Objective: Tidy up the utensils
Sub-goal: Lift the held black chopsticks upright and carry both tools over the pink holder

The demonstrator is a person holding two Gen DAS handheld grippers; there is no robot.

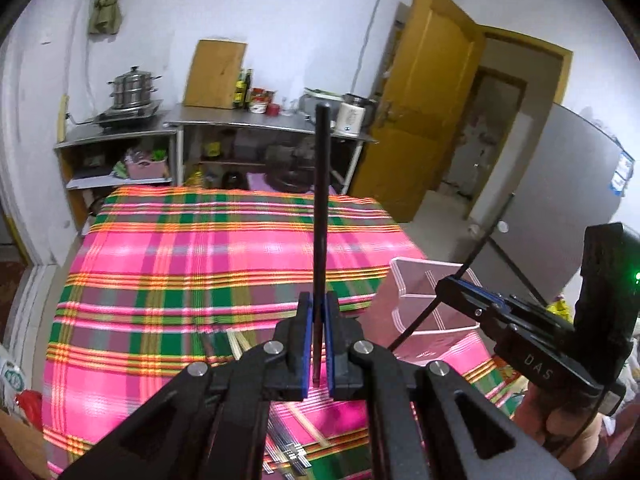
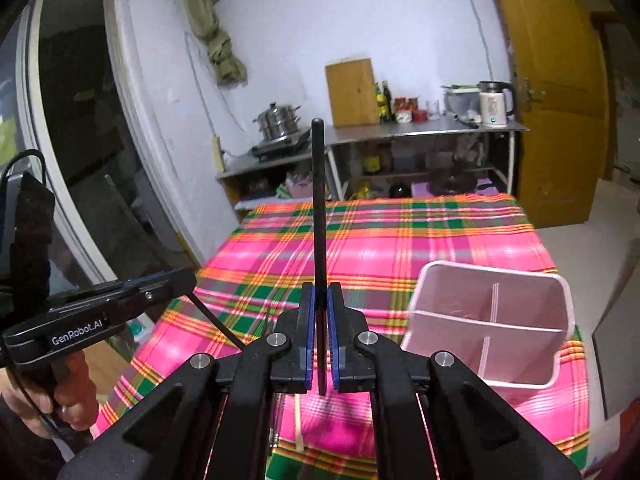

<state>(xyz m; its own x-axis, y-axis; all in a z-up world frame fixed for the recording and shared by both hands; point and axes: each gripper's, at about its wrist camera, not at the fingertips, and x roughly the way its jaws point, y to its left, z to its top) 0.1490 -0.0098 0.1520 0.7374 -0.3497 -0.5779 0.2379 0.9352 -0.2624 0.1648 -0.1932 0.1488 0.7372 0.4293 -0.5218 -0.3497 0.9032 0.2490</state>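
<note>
both grippers are raised above the tabletop (image 1: 168,264), which is covered in pink plaid cloth. the left gripper (image 1: 319,312) has its fingers (image 1: 304,332) closed tight on a dark chopstick (image 1: 322,208) that stands upright out of the grip. the right gripper (image 2: 319,312) likewise has its fingers (image 2: 307,332) closed on a second chopstick (image 2: 319,208), also upright.

the pink holder (image 2: 560,292), with its divided compartments, stands on the cloth at the right side, just beside and below the right gripper. its compartments look bare. more utensils lie on the cloth under the grippers, partly hidden.

step in hand, as judged: carrying the picked chopsticks toward the holder. the next move calls for bringing each stick over one compartment, tipping it to near vertical with its lower end aimed inside, and loosening the grip only once that end is within the walls. the holder looks light and could tip if struck.
</note>
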